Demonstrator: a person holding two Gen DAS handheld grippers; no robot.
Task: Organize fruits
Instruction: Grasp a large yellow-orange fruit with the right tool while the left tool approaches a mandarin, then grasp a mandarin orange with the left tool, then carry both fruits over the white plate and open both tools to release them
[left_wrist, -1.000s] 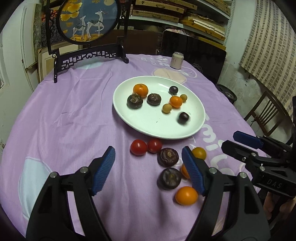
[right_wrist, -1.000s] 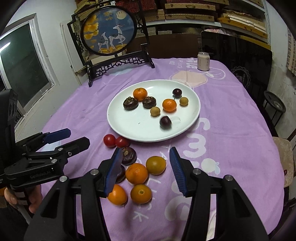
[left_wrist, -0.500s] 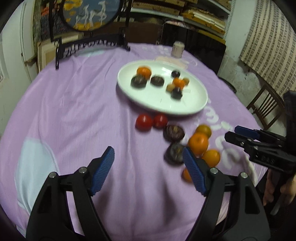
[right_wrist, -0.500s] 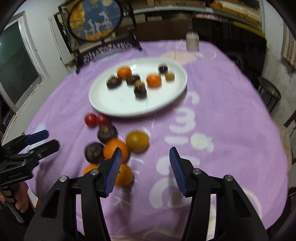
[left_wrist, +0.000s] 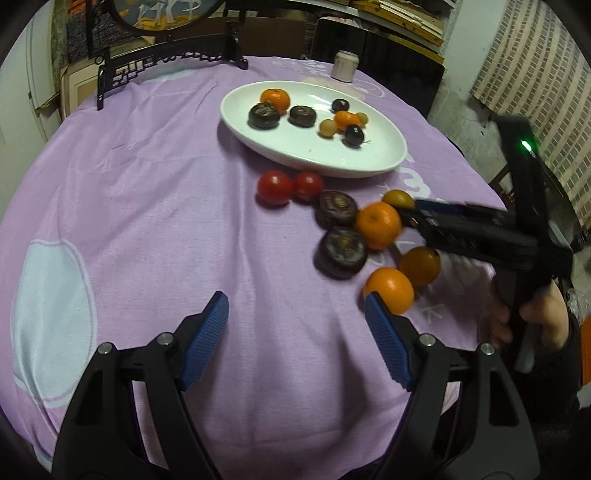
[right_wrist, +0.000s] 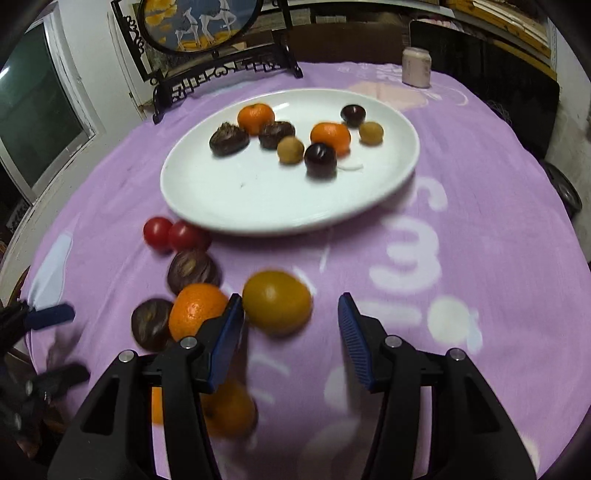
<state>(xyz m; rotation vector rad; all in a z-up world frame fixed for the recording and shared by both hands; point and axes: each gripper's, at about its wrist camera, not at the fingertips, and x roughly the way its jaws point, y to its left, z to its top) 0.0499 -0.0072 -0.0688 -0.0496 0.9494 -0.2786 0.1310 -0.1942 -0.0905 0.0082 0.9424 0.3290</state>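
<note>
My right claw (right_wrist: 291, 332) is spread with nothing between its blue pads, pointing down at the tabletop (right_wrist: 498, 206), and the yellowish-orange fruit (right_wrist: 277, 302) lies just ahead of the gap, close to the left pad. I judge that fruit to be my next pick. To take it cleanly I should shift a little to the left so it sits midway between the pads, then come down until they straddle its widest part before squeezing. The bright orange (right_wrist: 197, 310) is just beside it, behind my left pad, so I need to slip that pad between the two without nudging either; round fruit rolls easily on cloth. A gentle squeeze is enough, since the skin looks soft

My left claw (left_wrist: 295, 325) is also spread and empty, hovering over bare purple cloth, with another orange (left_wrist: 389, 290) just beyond its right pad. It should keep clear of the right one

Further out lie two dark brown fruits (left_wrist: 336, 212) and two red tomatoes (left_wrist: 275, 186), all near the white plate's (right_wrist: 229, 206) rim. The plate, holding eight fruits, has free room in front
</note>
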